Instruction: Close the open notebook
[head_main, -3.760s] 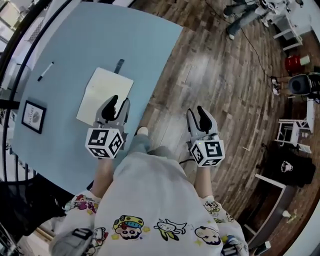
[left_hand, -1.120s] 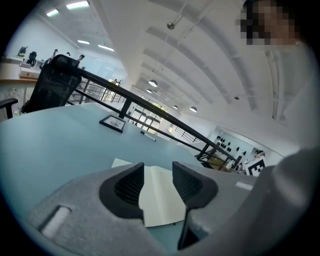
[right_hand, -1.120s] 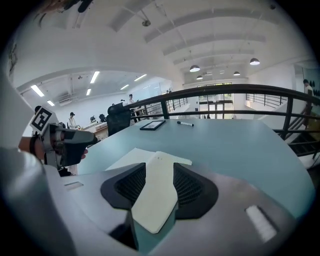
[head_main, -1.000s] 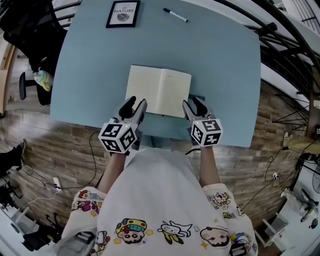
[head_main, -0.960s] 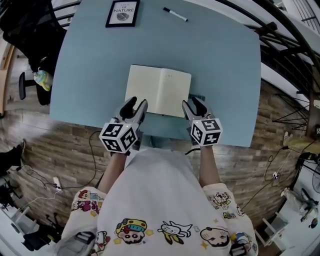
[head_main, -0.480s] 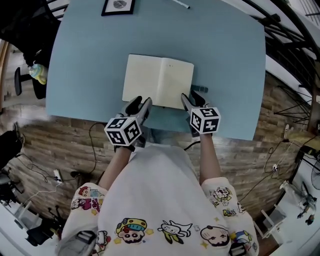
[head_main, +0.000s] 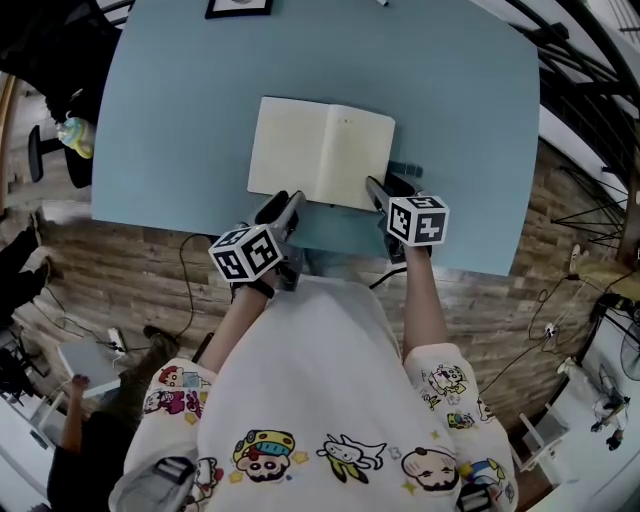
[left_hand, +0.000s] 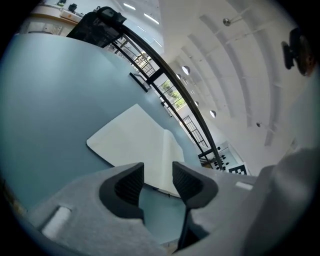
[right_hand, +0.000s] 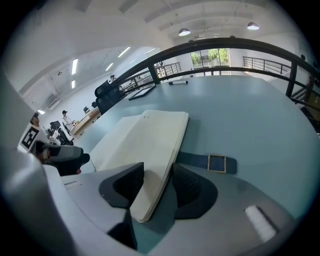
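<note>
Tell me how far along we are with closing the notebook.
Nothing done yet: the notebook lies open and flat on the table. In hand: the right hand-held gripper has just been opening its jaws, astride its right near corner, not clamped. The left hand-held gripper is open, empty. Remaining: grip that side and fold it over.

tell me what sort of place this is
Probably an open-plan office or lab: a blue table with an open notebook, a black railing beside it, wood-plank floor and ceiling lights.
</note>
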